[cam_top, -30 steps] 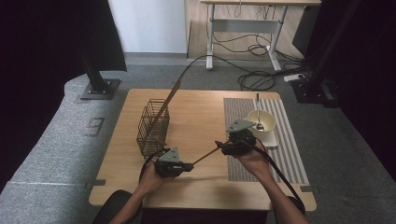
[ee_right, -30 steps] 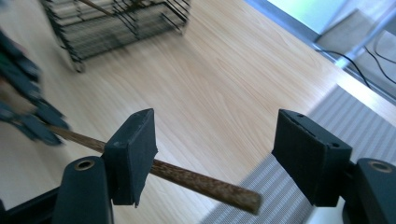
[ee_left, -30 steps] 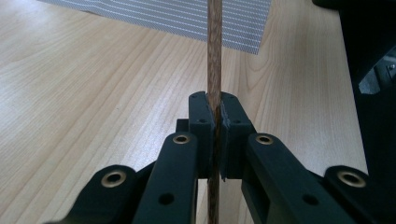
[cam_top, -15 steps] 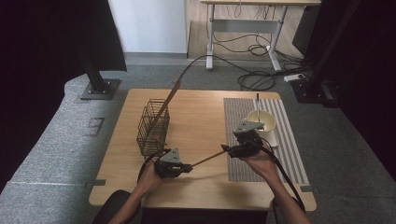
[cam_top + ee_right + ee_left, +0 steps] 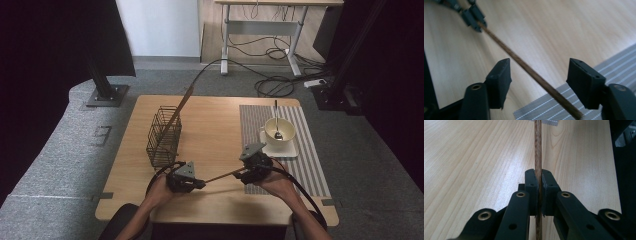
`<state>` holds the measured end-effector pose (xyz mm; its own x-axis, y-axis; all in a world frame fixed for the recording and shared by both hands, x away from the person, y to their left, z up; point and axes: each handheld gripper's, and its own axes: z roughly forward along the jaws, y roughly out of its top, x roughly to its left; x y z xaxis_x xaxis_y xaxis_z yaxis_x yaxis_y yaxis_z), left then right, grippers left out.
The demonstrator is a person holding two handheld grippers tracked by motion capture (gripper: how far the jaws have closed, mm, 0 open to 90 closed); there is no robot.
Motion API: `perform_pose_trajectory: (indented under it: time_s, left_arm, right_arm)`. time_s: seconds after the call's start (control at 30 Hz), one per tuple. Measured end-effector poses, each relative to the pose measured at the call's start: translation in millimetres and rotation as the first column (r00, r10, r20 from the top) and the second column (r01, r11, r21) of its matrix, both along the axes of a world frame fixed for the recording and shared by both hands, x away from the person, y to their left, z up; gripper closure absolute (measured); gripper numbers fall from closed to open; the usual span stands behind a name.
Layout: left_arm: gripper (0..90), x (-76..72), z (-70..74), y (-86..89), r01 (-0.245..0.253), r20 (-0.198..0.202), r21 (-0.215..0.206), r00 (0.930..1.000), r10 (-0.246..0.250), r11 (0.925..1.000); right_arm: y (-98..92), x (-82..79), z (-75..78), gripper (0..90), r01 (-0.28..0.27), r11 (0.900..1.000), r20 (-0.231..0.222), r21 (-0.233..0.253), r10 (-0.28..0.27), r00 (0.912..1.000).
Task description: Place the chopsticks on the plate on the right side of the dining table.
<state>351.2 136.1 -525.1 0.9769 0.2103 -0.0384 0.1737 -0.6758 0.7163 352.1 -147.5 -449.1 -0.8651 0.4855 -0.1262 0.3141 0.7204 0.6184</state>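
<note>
A thin brown wooden stick [image 5: 220, 177] lies low over the table, running between the two grippers. My left gripper [image 5: 201, 184] is shut on one end of it; in the left gripper view the jaws [image 5: 538, 173] pinch the stick [image 5: 538, 145] tightly. My right gripper [image 5: 241, 174] stands open at the other end. In the right gripper view the stick [image 5: 524, 66] passes between the spread jaws [image 5: 540, 64] without touching either pad, and its tip reaches over the striped mat [image 5: 614, 65]. Farther off in that view is the left gripper [image 5: 474, 16].
A black wire basket [image 5: 162, 137] with a long wooden utensil [image 5: 181, 104] leaning in it stands at the left middle. On the grey striped placemat [image 5: 312, 165] at the right sits a cream cup [image 5: 285, 135] with a spoon, on a white coaster. The table's near edge is close to both hands.
My right gripper has moved toward the near edge of the table, and the stick now lies flatter. The left gripper has stayed in place, still holding the stick.
</note>
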Motion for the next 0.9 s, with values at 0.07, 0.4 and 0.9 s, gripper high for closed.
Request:
perform_pose_trajectory:
  time_s: [0.07, 0.4, 0.9]
  left_arm:
    - [85.6, -0.8, 0.1, -0.8, 0.006, -0.002, -0.001, 1.0000, -0.006, 1.0000]
    - [85.5, -4.1, 1.2, -3.8, 0.046, 0.014, 0.026, 0.9988, -0.046, 0.9986]
    - [80.2, -3.9, 1.3, -0.8, 0.028, 0.045, 0.017, 0.9986, -0.029, 0.9995]
  right_arm:
    - [4.8, -2.2, -3.4, 41.2, -0.024, 0.999, -0.008, -0.022, 0.023, 0.9997]
    - [19.6, -7.3, -17.0, 56.9, -0.125, 0.982, -0.011, -0.141, 0.125, 0.9921]
    - [27.8, -15.0, -23.7, 76.2, -0.239, 0.944, -0.054, -0.226, 0.233, 0.9710]
